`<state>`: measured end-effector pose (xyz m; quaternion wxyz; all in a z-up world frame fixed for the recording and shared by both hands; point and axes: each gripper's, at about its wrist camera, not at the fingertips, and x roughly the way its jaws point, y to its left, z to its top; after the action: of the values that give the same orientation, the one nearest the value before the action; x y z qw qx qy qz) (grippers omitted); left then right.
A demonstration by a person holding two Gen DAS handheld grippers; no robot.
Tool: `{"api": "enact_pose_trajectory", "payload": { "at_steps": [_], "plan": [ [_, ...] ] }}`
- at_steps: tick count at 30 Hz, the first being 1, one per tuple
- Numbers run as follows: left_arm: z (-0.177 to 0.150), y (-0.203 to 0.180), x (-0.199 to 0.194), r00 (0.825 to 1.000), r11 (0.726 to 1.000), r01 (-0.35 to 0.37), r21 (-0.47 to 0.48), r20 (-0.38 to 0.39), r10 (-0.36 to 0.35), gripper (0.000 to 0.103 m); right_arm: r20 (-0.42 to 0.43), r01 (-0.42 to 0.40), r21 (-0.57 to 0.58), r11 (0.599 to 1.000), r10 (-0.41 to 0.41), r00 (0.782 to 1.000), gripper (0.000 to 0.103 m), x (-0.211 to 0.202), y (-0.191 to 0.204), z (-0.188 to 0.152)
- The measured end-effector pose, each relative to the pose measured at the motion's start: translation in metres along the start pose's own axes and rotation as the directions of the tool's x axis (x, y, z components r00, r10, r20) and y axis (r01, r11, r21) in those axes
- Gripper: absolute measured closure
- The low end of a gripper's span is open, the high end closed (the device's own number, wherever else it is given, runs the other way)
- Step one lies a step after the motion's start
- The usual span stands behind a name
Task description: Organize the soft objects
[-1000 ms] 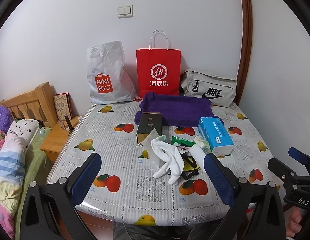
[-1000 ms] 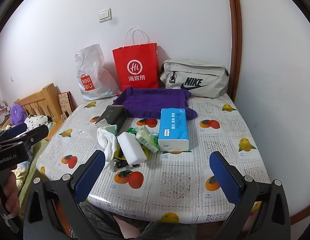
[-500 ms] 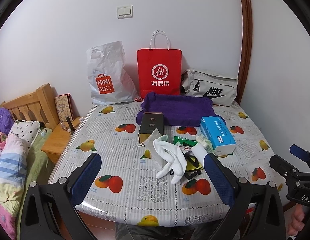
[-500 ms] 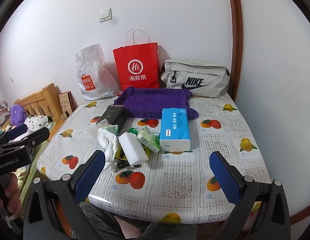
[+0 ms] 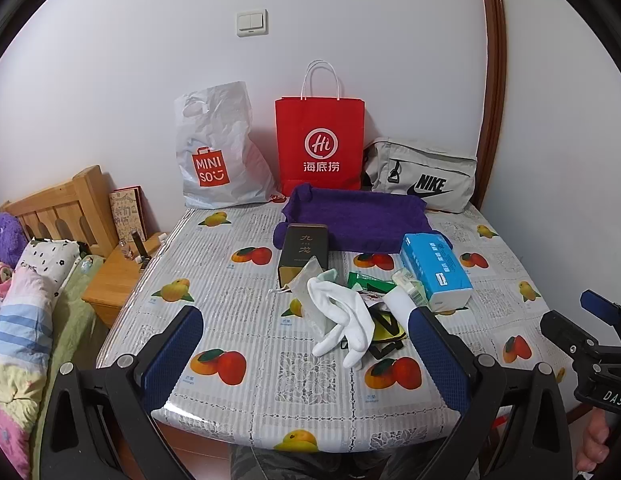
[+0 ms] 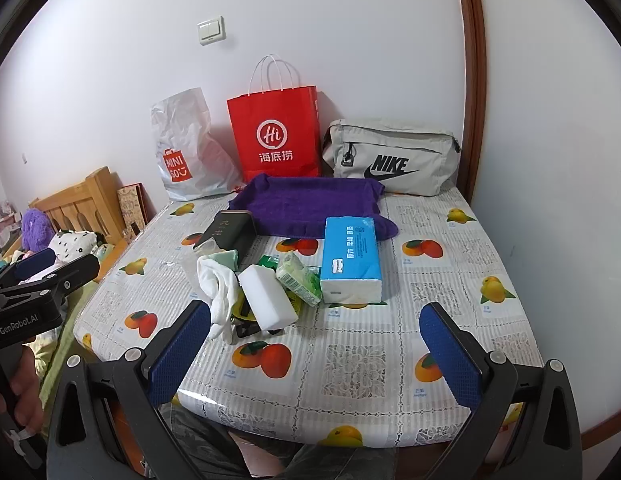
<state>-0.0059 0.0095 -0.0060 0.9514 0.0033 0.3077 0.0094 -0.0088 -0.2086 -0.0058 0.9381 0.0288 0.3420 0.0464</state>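
Clutter sits mid-table in the left wrist view: white gloves (image 5: 342, 318) draped over a yellow-and-black item, a dark tin (image 5: 303, 249) just beyond them, and a blue tissue pack (image 5: 434, 270) to the right. A purple towel (image 5: 356, 218) lies spread behind these, with a Miniso plastic bag (image 5: 216, 152), a red paper bag (image 5: 320, 146) and a grey Nike pouch (image 5: 422, 176) lined against the far wall. The left gripper (image 5: 304, 354) hovers over the near edge of the fruit-print table (image 5: 238, 304), its blue pads wide apart and holding nothing. Bedding and a wooden headboard (image 5: 58, 208) fill the left side.

From the right wrist view, a white sponge block (image 6: 268, 298) lies near the gloves (image 6: 218, 288), touching a green packet (image 6: 298, 284), possibly tissues, that leans on the tissue pack (image 6: 350, 260). The right gripper (image 6: 314, 354) also stands spread wide and empty above the table's near edge (image 6: 350, 380). The towel (image 6: 310, 204) lies beyond the pile.
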Motion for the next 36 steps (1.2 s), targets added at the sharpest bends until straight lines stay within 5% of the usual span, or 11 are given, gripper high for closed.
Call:
{"api": "enact_pose_trajectory", "payload": {
  "at_steps": [27, 36],
  "plan": [
    [-0.004, 0.004, 0.018, 1.0, 1.0, -0.016, -0.005, -0.016, 0.016, 0.0, -0.015, -0.026, -0.02, 0.999, 0.026, 1.0, 0.0, 0.017, 0.004, -0.005],
    [-0.017, 0.015, 0.074, 0.989, 1.0, -0.009, -0.022, -0.15, 0.006, 0.0, -0.078, -0.09, -0.098, 0.991, 0.082, 0.994, 0.0, 0.063, 0.02, -0.016]
  ]
}}
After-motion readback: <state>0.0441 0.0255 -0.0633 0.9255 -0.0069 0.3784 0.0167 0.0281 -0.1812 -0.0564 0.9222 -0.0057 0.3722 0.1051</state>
